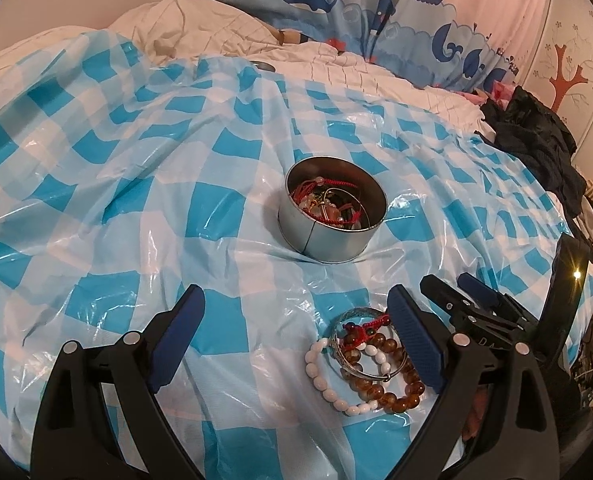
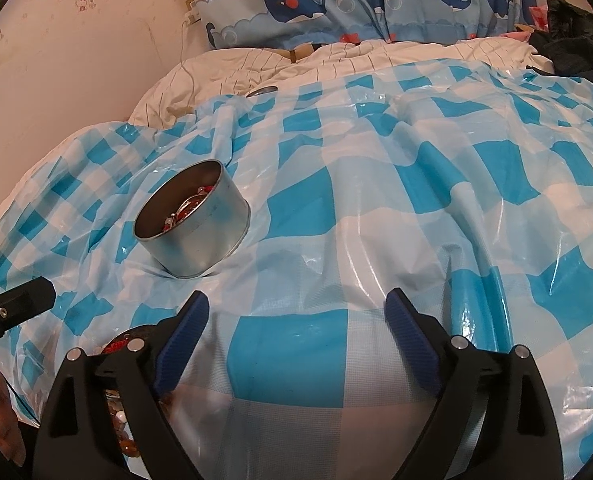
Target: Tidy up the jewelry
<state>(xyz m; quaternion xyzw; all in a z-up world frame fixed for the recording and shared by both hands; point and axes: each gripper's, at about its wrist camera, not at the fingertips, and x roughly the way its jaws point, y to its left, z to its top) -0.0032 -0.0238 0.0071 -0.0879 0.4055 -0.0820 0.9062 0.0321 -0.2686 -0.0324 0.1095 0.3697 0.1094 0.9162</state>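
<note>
Bracelets between wide left gripper fingers — right gripper wide, empty.

Left hand-held gripper and right hand-held gripper gape wide.

A home bedroom is shown. A bed is covered with a white striped duvet, over which a blue-and-white checked plastic sheet is spread, directly ahead of the tongs. A whale-and-boat print curtain is hung beyond the bed, far ahead. Patterned wallpaper is seen to the left of the right tongs, a tree decal far right of the left ones. Dark clothes are piled at the right edge.
</note>
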